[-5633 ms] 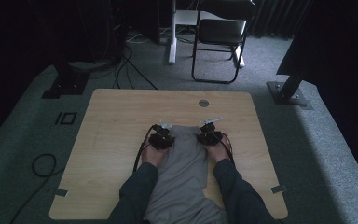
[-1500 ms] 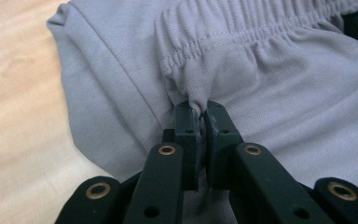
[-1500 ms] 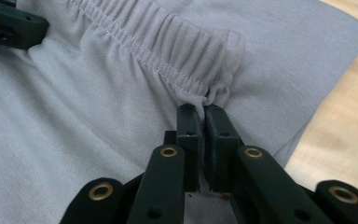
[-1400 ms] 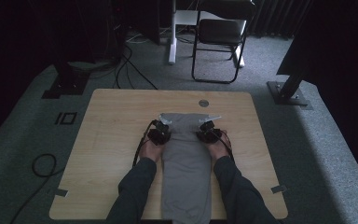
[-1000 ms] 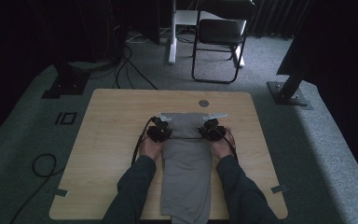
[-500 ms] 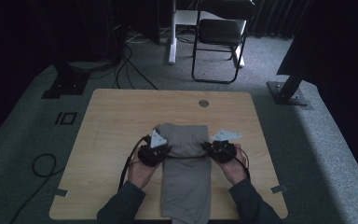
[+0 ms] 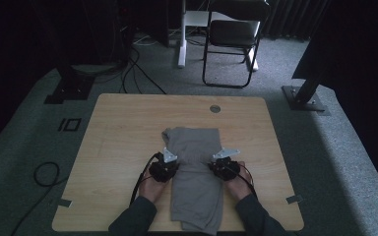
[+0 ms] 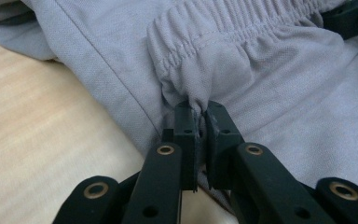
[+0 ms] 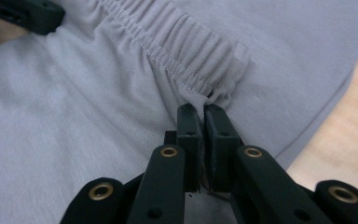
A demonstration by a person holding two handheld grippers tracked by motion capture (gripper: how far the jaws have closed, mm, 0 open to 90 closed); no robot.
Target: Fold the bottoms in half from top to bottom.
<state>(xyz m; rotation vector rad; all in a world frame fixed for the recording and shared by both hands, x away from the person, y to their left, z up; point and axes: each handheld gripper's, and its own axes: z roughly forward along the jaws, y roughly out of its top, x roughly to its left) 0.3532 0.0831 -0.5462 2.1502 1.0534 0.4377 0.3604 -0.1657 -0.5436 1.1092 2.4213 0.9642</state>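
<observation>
From the high view, there is one grey pair of pants (image 7: pixel 195 172) lying on one wooden tabletop (image 7: pixel 123 137). Its top part is folded back over the rest, and the bottom end hangs over the near edge and is cut off. Two grippers hold it: the left gripper (image 7: pixel 165 164) on one side and the right gripper (image 7: pixel 223 163) on the other. One chair (image 7: pixel 231 34) stands behind in the dark.

In the left gripper view, the jaws are pinched tight on one end of the stretchy waistband (image 8: pixel 233 32). The pants (image 8: pixel 279 102) cover most of the wood.

In the right gripper view, the jaws are pinched tight on the other end of the waistband (image 9: pixel 177 42). The far cloth is blurry.
</observation>
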